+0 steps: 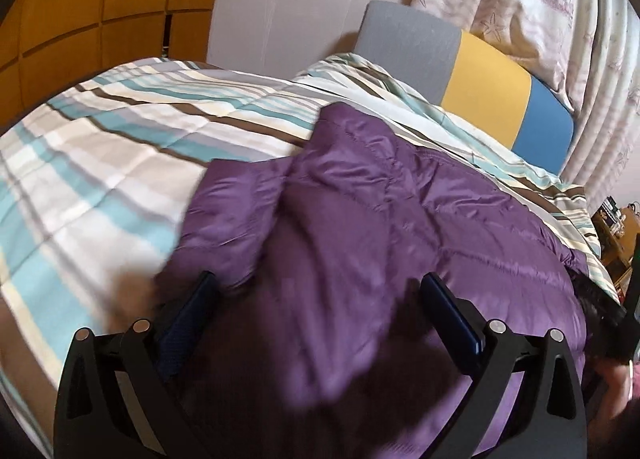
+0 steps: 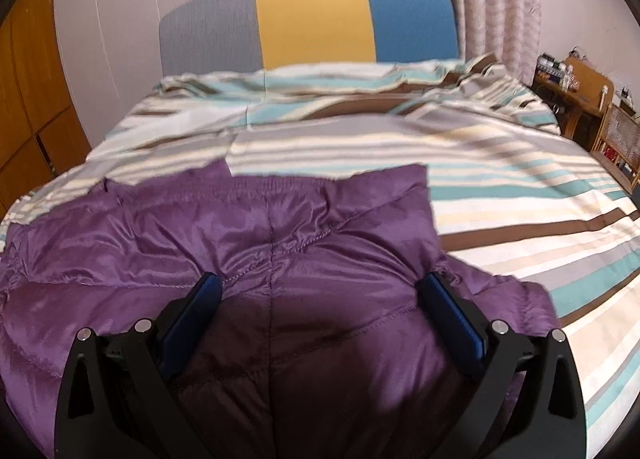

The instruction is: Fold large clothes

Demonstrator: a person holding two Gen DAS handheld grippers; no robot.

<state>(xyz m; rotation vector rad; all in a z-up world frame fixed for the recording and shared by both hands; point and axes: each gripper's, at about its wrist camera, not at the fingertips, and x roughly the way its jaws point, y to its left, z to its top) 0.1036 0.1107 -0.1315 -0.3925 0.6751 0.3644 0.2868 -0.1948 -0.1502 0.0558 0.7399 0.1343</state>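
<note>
purple puffer jacket on striped bed | soft, slick, puffy; likely best gripped at hem | left gripper, right gripper: 2 jaws apart, empty

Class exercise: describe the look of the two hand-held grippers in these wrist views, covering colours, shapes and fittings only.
The left hand-held gripper and the right hand-held gripper look alike. Each has two matte black angular finger arms with triangular cut-outs, and round silver pivot pins at the joints. The inner faces carry dark blue pads, finely textured. No cables, markings or sleeves show.
</note>
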